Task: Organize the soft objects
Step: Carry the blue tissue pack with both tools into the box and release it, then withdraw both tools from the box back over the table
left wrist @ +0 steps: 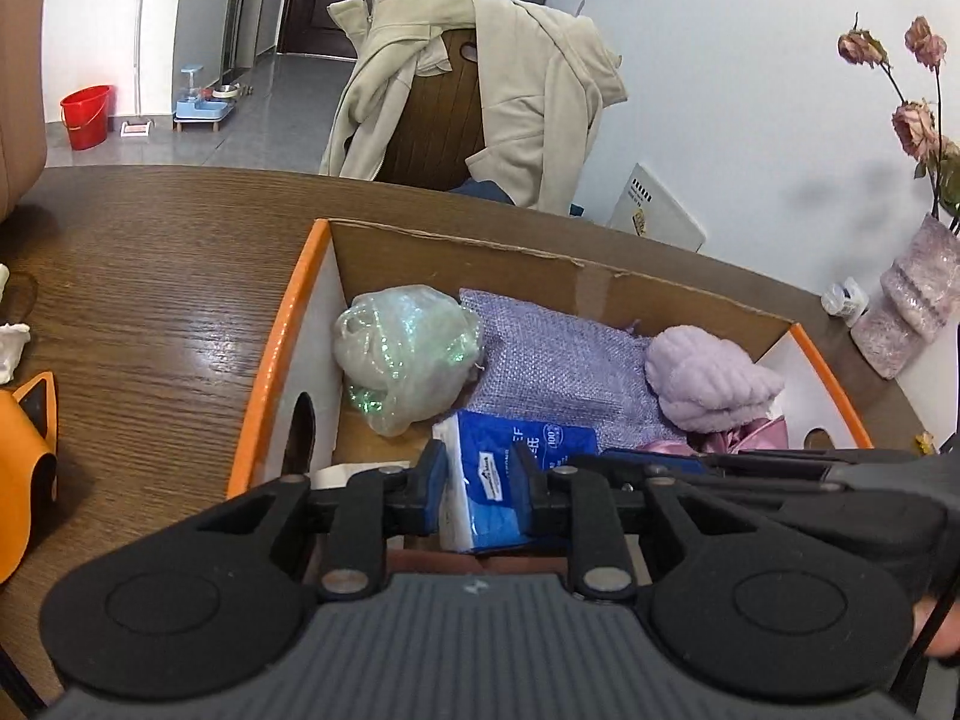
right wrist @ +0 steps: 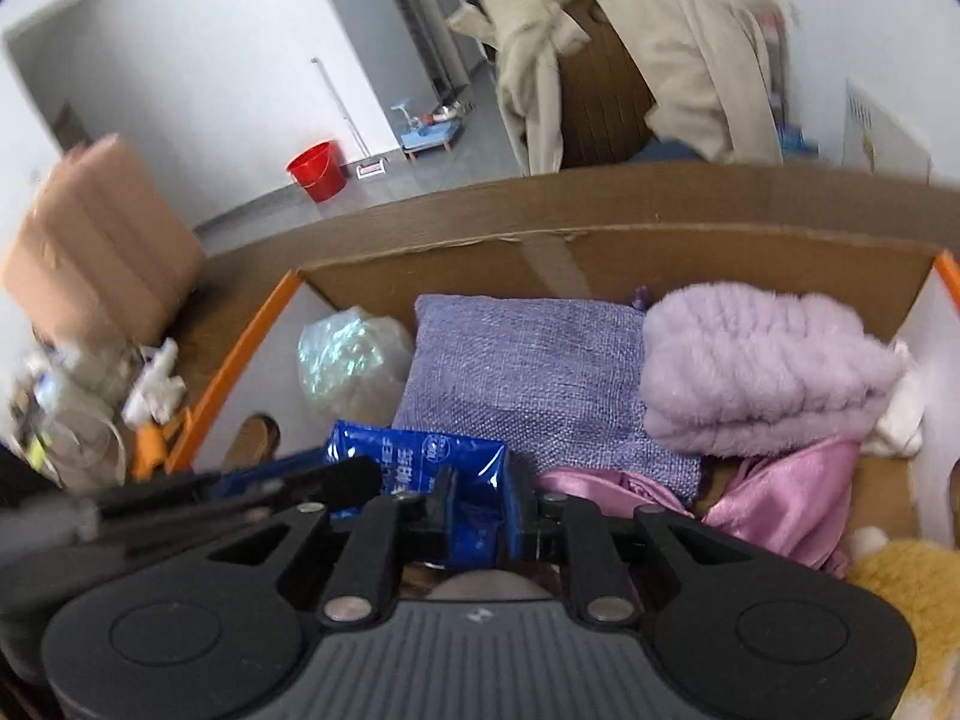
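Observation:
A blue and white tissue pack (left wrist: 510, 468) hangs over the near end of an open cardboard box (left wrist: 282, 330) with orange rims. My left gripper (left wrist: 483, 480) is shut on the pack's white end. My right gripper (right wrist: 480, 504) is shut on its blue end (right wrist: 420, 450). Each gripper shows at the edge of the other's view. Inside the box lie a crumpled greenish plastic bag (left wrist: 408, 354), a lilac woven pouch (left wrist: 558, 360), a lilac fluffy cloth (left wrist: 708, 378) and pink satin fabric (right wrist: 786, 498).
The box rests on a brown wooden table (left wrist: 150, 300). An orange object (left wrist: 27, 456) lies at the left. A vase of dried roses (left wrist: 912, 306) stands at the back right. A chair with a beige jacket (left wrist: 480, 90) stands behind. Yellow plush (right wrist: 900, 588) shows at the right.

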Demonstrator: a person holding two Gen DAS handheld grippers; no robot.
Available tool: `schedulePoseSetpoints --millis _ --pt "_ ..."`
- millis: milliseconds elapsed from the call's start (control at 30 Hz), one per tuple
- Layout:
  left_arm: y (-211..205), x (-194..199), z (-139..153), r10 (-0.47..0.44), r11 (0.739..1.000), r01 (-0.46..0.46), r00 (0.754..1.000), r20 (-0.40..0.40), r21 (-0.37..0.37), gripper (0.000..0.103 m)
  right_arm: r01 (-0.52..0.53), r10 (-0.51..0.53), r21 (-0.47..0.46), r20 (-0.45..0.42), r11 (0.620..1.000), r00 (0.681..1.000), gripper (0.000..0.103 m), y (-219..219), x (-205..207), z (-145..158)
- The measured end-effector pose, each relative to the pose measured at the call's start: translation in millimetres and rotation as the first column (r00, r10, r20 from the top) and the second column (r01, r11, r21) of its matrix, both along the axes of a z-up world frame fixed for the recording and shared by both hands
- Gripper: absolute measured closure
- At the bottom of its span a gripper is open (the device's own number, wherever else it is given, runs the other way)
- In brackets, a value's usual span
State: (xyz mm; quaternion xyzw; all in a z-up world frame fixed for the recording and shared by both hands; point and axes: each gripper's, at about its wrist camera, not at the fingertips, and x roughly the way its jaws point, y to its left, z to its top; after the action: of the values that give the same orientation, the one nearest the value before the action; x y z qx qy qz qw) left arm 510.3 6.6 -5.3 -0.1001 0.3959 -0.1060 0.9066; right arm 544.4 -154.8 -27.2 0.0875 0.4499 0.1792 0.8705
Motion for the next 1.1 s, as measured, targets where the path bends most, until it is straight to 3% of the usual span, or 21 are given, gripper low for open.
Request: schedulePoseSetpoints --millis 167,233,333,467,533,667,733,900,1100 --pt "0.2 -12.0 15.7 0.003 1.000 -0.004 0.999 0.036 0.016 0.064 -0.019 0.020 -0.049 0.011 0.999 1.000 0.088 5.9 -1.2 4.2" --pt "3.2 -20.7 29.8 0.008 1.000 -0.010 0.998 0.066 0.021 0.056 -0.021 0.022 -0.042 0.030 0.999 0.999 0.082 2.4 -5.6 13.8" --pt "10.8 -43.7 56.0 0.009 0.999 -0.014 0.992 0.127 0.036 0.054 -0.011 0.014 -0.031 0.080 0.999 0.997 0.072 -4.5 -18.8 37.8" --pt "26.0 -87.9 86.2 0.024 0.997 -0.038 0.972 0.232 0.060 0.035 -0.013 0.021 -0.044 0.178 0.999 0.984 0.064 -23.6 -55.4 83.4" --pt "33.1 -116.9 98.2 0.033 0.994 -0.060 0.960 0.277 0.090 0.033 -0.003 0.013 -0.044 0.220 0.999 0.976 0.056 -38.7 -77.0 103.9" --pt "42.0 -168.1 117.2 0.035 0.988 -0.083 0.941 0.335 0.128 0.019 0.029 -0.006 -0.076 0.281 0.997 0.960 0.054 -76.1 -127.0 132.8" --pt "46.8 -192.7 125.4 0.032 0.986 -0.088 0.934 0.356 0.144 0.018 0.056 -0.025 -0.096 0.303 0.994 0.953 0.048 -95.5 -151.4 141.3" --pt "52.5 -233.4 137.7 0.050 0.983 -0.112 0.926 0.374 0.147 0.015 0.123 -0.083 -0.097 0.342 0.988 0.936 0.044 -136.2 -207.8 153.0" --pt "45.5 -291.8 132.8 0.050 0.983 -0.121 0.903 0.427 0.140 0.008 0.149 -0.106 -0.075 0.404 0.986 0.909 0.029 -148.8 -264.3 156.4"
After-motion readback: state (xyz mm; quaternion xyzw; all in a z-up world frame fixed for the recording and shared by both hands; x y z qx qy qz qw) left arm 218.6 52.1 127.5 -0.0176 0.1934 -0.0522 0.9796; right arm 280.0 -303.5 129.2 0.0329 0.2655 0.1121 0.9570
